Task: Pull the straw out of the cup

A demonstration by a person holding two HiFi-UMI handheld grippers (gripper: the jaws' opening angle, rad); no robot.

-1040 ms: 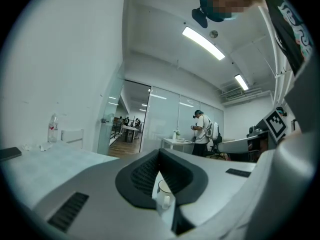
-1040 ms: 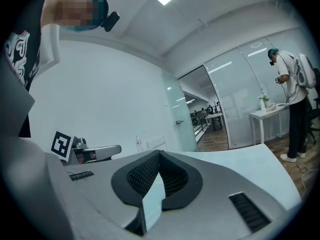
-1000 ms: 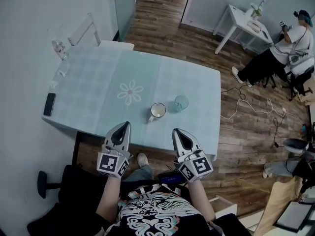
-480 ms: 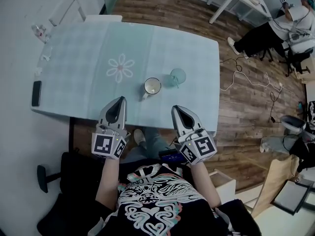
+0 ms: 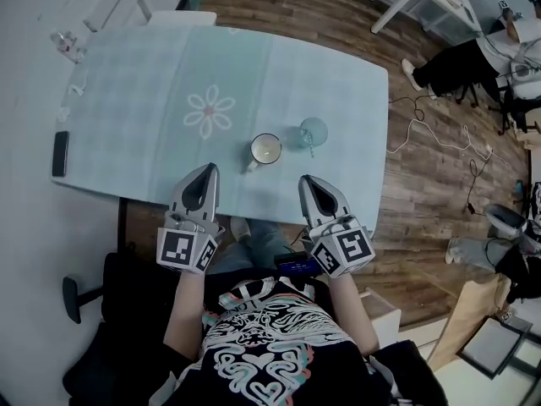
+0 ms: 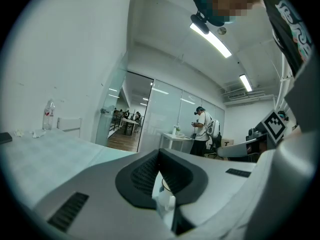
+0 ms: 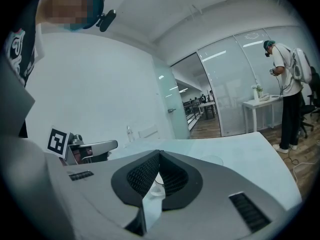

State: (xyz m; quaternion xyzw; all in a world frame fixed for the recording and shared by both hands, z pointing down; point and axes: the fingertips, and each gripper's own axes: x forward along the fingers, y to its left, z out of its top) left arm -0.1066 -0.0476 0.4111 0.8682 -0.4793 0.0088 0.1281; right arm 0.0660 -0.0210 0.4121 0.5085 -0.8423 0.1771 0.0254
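Head view, with my 2 grippers at the near edge of the table. My left gripper (image 5: pixel 206 171) sits lower centre-left, its jaws pressed together on nothing. My right gripper (image 5: pixel 305 181) sits lower centre-right, its jaws likewise pressed together and empty. Both tips lie over the near strip of the pale teal tablecloth (image 5: pixel 152 100), apart from everything on it. The clear cup (image 5: pixel 313 130) stands just right of frame centre, beyond the right gripper, with the straw (image 5: pixel 309 145) in it. A white mug (image 5: pixel 265 149) stands just beside the cup, on its left. A dark phone (image 5: pixel 59 153) lies at the cloth's left edge. A bottle (image 5: pixel 63 41) stands at upper left. A seated person (image 5: pixel 473 57) occupies the upper right corner.
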